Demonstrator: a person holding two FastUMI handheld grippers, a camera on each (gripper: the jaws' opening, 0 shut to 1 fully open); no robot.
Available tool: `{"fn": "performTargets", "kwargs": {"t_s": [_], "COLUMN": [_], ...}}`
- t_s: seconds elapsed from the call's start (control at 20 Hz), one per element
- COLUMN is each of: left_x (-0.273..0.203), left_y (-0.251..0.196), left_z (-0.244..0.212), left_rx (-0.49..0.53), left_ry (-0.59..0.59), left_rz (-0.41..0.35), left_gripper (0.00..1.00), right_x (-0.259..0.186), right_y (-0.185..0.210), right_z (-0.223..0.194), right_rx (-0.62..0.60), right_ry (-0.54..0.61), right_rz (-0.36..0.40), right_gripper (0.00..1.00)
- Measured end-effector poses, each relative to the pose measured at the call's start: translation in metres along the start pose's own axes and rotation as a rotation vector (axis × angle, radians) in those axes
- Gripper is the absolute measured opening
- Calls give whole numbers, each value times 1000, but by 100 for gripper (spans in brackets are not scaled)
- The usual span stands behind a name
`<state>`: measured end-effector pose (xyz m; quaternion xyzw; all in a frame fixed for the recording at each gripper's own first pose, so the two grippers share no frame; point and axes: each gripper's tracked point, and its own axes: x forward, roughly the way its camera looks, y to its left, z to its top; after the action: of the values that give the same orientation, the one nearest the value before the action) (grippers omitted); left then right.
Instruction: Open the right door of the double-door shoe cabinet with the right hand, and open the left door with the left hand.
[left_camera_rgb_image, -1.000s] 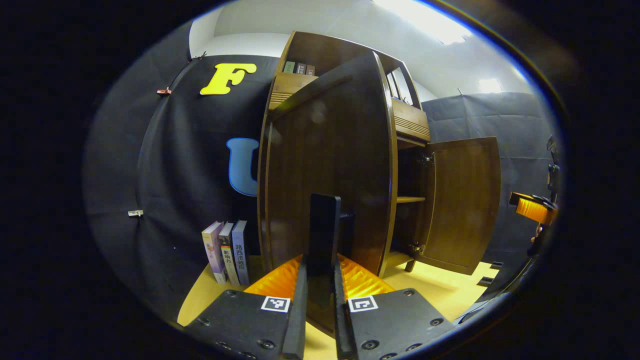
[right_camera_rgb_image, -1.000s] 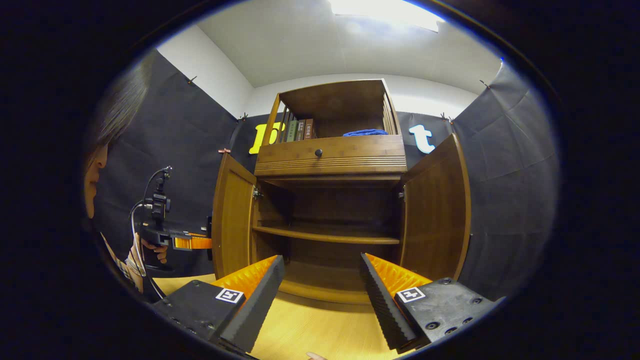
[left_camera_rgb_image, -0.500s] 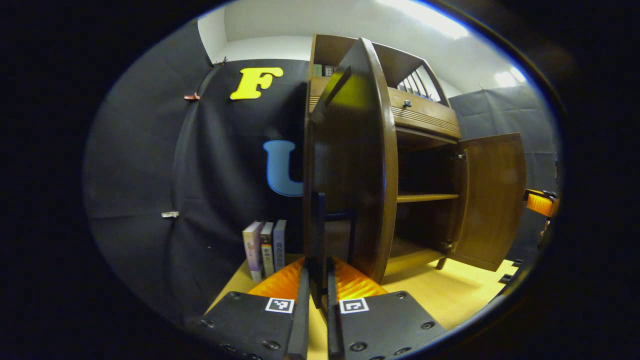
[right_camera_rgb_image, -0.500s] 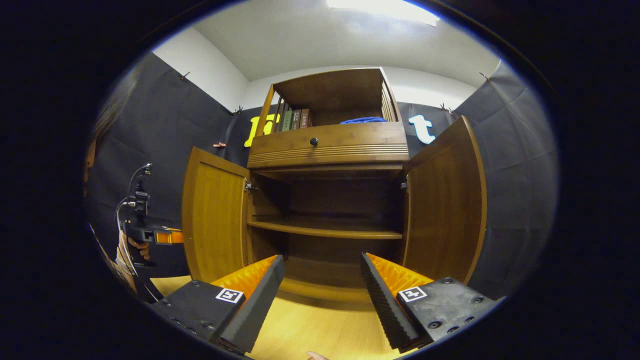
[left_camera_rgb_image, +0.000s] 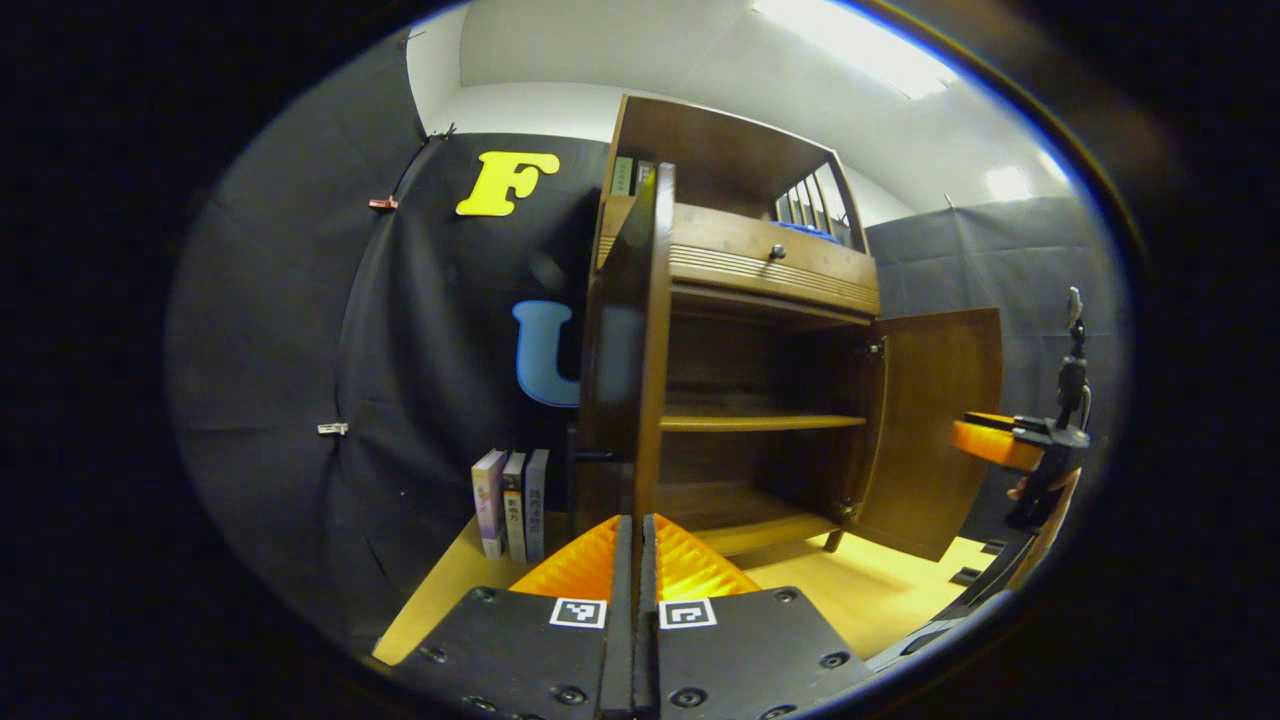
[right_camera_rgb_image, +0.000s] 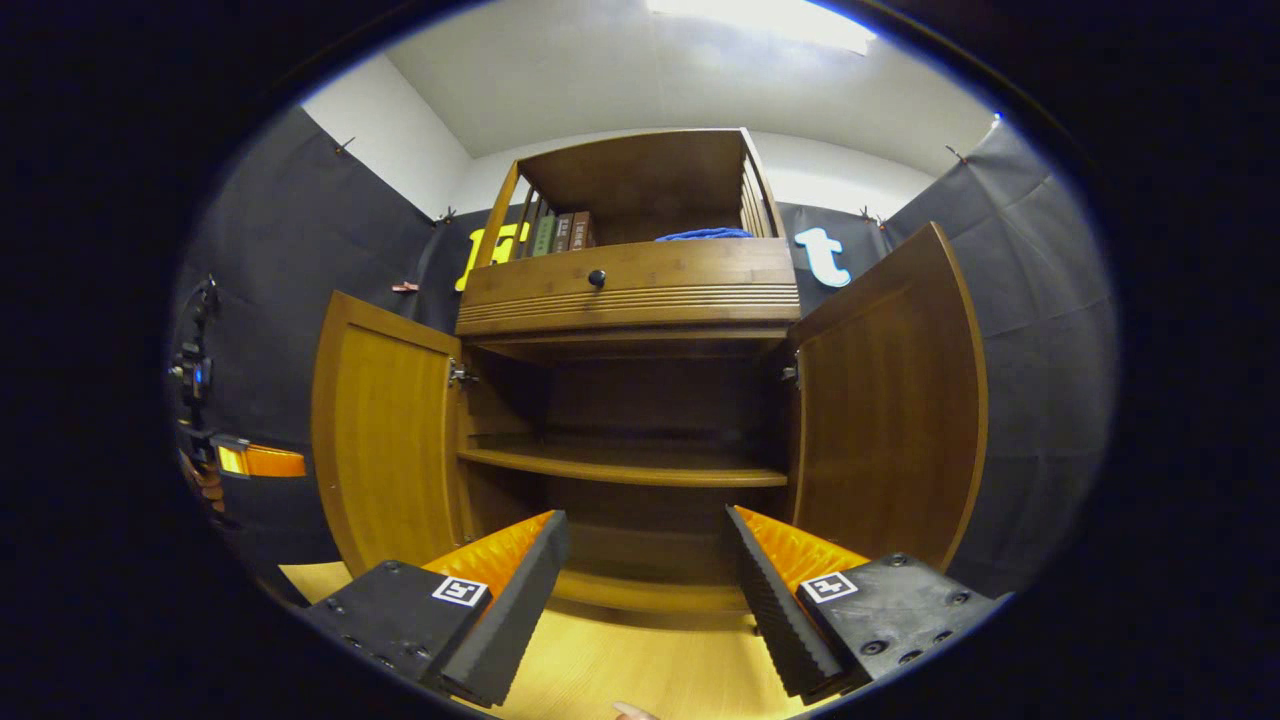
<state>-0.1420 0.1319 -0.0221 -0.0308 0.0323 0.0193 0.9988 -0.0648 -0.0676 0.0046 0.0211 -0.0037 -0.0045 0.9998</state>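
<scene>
The wooden shoe cabinet (right_camera_rgb_image: 640, 300) stands with both doors swung wide. In the right gripper view its left door (right_camera_rgb_image: 385, 430) and right door (right_camera_rgb_image: 890, 400) flank bare shelves. My right gripper (right_camera_rgb_image: 645, 520) hangs open in front of the lower shelf, touching nothing. In the left gripper view the left door (left_camera_rgb_image: 650, 340) shows edge-on straight ahead, and the right door (left_camera_rgb_image: 935, 420) hangs open beyond. My left gripper (left_camera_rgb_image: 633, 525) is shut, its fingers pressed together just before the door's edge with nothing between them.
Three books (left_camera_rgb_image: 510, 500) stand on the yellow floor (left_camera_rgb_image: 880, 600) left of the cabinet. A drawer with a dark knob (right_camera_rgb_image: 597, 278) tops the doors; above it are books (right_camera_rgb_image: 555, 232) and a blue cloth (right_camera_rgb_image: 700, 234). A hand holds the far gripper (left_camera_rgb_image: 1000, 440).
The left door swung from part open to wide open. The dark handle that sat between my left fingers is gone from them and they have closed together. The right gripper stayed open.
</scene>
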Motion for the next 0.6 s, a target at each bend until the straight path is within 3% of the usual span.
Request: {"fn": "performTargets", "kwargs": {"t_s": [0.2,0.25,0.35,0.5,0.6], "left_x": [18,25,37,55,65], "left_y": [-27,-37,-68,-103,-109], "left_z": [30,36,37,38,42], "left_rx": [81,92,95,83,69], "left_ry": [-57,-67,-75,-94,-106], "left_rz": [23,16,-36,-107,-98], "left_gripper": [5,11,5,17,31], "right_x": [13,14,17,21,21], "right_y": [19,25,33,32,31], "right_z": [3,3,1,9,14], "right_rx": [-33,-19,22,63,44], "right_ry": [-10,-4,19,16,3], "right_rz": [17,29,46,45,26], "right_gripper": [97,97,97,98,100]}}
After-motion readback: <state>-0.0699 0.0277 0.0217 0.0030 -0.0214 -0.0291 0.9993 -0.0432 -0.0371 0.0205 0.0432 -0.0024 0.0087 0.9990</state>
